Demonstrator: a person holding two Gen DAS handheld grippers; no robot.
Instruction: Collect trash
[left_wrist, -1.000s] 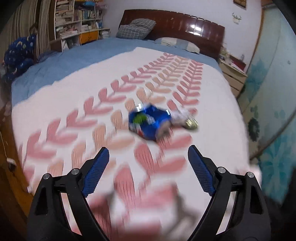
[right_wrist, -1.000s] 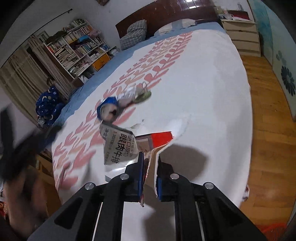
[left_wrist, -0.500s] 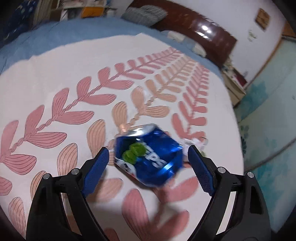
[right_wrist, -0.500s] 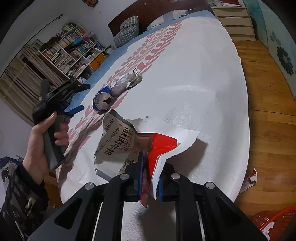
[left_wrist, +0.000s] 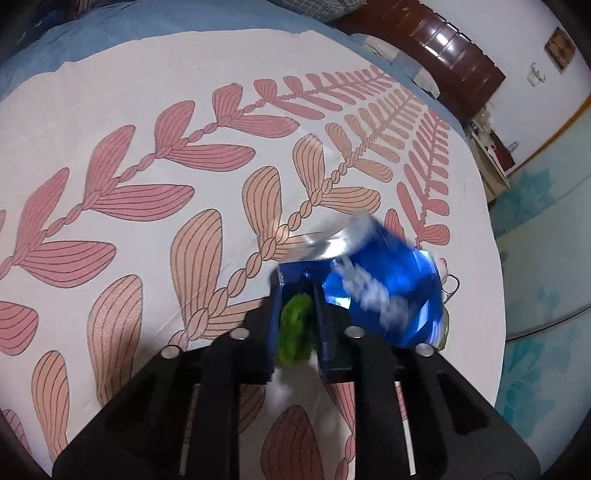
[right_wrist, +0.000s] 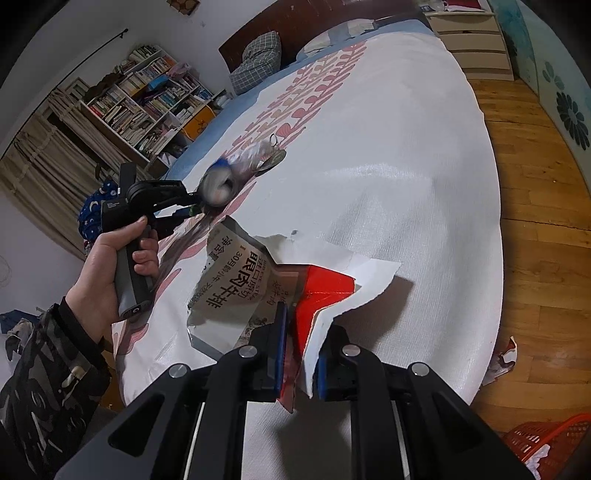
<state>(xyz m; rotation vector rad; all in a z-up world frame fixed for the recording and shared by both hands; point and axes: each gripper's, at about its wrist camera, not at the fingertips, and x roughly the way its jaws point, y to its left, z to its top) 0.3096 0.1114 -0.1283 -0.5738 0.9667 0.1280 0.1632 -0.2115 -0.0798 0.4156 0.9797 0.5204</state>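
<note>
A crushed blue soda can is blurred and lies on the bed cover. My left gripper is shut on the can's edge, with a green patch of the can between the fingers. The can and the left gripper also show in the right wrist view. My right gripper is shut on a torn food package, white with black print and a red patch, held above the bed. A crumpled wrapper lies just beyond the can.
The bed has a white cover with pink leaf print and a dark headboard. A red basket stands on the wood floor at lower right. A torn scrap lies by the bed's edge. A bookshelf stands at left.
My left gripper moved in on the can and shut on its edge. My right gripper kept hold of the torn package and lifted back a little.
</note>
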